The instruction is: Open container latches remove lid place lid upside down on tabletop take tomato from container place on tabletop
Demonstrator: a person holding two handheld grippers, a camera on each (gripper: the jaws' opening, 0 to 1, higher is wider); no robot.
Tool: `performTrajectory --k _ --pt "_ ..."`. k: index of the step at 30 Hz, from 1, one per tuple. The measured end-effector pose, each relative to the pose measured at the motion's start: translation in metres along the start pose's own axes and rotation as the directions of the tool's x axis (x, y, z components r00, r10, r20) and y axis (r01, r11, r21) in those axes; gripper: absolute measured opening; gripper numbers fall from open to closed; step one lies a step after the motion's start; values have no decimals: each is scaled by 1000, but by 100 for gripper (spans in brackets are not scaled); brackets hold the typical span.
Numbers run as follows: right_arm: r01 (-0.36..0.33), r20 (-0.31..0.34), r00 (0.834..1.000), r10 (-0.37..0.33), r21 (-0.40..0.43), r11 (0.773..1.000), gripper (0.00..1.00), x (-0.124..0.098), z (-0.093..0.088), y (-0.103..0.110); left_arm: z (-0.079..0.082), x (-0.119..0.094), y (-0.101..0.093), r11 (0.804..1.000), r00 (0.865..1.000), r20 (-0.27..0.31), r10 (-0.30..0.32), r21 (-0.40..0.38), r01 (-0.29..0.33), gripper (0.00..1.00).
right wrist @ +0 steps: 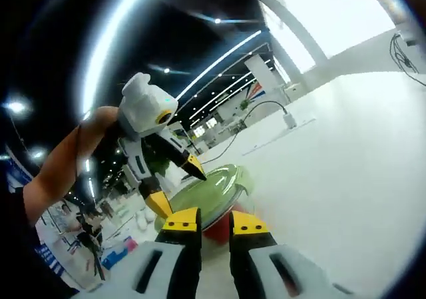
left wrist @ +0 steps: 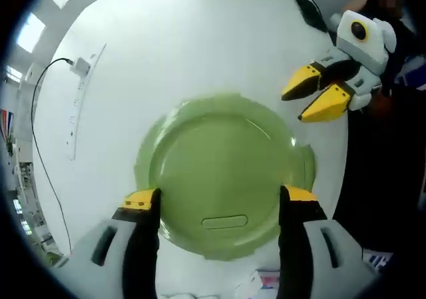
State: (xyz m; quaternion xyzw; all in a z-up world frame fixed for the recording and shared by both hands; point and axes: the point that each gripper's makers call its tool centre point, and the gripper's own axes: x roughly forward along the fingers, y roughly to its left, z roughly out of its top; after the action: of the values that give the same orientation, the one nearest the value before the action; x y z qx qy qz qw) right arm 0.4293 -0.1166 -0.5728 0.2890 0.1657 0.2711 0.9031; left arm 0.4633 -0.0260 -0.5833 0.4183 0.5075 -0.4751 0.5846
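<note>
White tabletop [left wrist: 200,59] spreads under the left gripper [left wrist: 218,195] — jaws wide apart, flanking the green lid [left wrist: 223,179] on its container; the right gripper [left wrist: 319,94] hovers beside it, slightly parted.

Right gripper view — its jaws nearly together just before the lid [right wrist: 203,196], red container [right wrist: 216,231] beneath, left gripper [right wrist: 174,182] over it.

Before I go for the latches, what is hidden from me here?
- Contents of the round green-lidded container: left gripper view, the opaque lid covers them.
- Latches: left gripper view, not distinguishable around the rim.
- Red container base: right gripper view, mostly behind the right tool.
- Left tool: lower tip behind the lid.
</note>
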Motion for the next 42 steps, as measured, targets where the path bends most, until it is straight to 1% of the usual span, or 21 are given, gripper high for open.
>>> performTrajectory --k 2,6,8,11,13,14,15,16,17,19,20,22,24,25,29,33,34,38,39,40,42 --pt "20 48 999 -23 62 998 12 3 8 -6 0 0 0 1000 1000 1 0 1 0 67" --pt "37 32 999 -43 176 984 12 9 8 -16 0 0 2 1000 1000 11 1 2 -1 65" --pt "36 39 998 -46 238 971 12 12 12 -21 0 0 2 1000 1000 10 2 1 -2 65" --pt "48 31 998 -60 291 956 12 18 17 -32 1 0 3 1000 1000 1 2 0 -2 65" --pt "51 8 998 -58 361 931 12 23 18 -35 1 1 4 1000 1000 -7 2 0 -2 65" --pt "40 18 999 -50 372 927 12 25 21 -36 1 1 4 1000 1000 -10 2 0 -2 65" --pt "29 4 999 -34 418 908 12 28 21 -35 1 1 4 1000 1000 -13 2 0 -2 65" --pt "18 -2 1000 -19 440 898 12 30 20 -34 1 1 4 1000 1000 -15 2 0 -2 65" --pt "-2 -6 1000 6 505 863 12 33 19 -33 1 1 4 1000 1000 -17 2 1 -2 65" --pt "-20 -10 999 31 569 822 12 39 16 -32 1 1 4 1000 1000 -16 2 1 -2 65" --pt "-5 -8 1000 12 577 817 13 40 15 -36 1 1 5 1000 1000 -14 1 2 -1 65" --pt "-5 -7 1000 11 585 811 13 41 12 -37 2 1 5 1000 1000 -11 1 2 -1 65" --pt "-4 2 1000 4 618 786 13 42 12 -39 2 1 5 1000 1000 -8 2 2 -2 65" --pt "-8 7 1000 5 646 764 13 43 13 -40 2 1 5 1000 1000 -8 2 1 -2 65" --pt "-9 19 1000 -5 664 748 13 47 14 -43 2 0 5 1000 1000 -9 3 1 -3 65" --pt "-17 13 1000 11 695 718 14 54 8 -40 2 0 5 1000 1000 -10 3 0 -3 65" --pt "-17 14 1000 10 707 707 14 55 8 -38 2 0 4 1000 1000 -8 3 0 -3 65" --pt "-13 11 1000 7 711 703 14 59 9 -36 2 0 4 1000 1000 -1 4 -1 -4 65" --pt "-18 17 1000 8 720 694 14 60 8 -36 2 0 4 1000 1000 -1 4 -2 -4 65" --pt "-29 23 1000 18 743 669 15 62 8 -35 2 0 4 1000 1000 -1 4 -1 -4 65" --pt "-48 34 999 34 771 635 16 64 6 -31 2 0 4 1000 1000 -2 4 -1 -4 65"
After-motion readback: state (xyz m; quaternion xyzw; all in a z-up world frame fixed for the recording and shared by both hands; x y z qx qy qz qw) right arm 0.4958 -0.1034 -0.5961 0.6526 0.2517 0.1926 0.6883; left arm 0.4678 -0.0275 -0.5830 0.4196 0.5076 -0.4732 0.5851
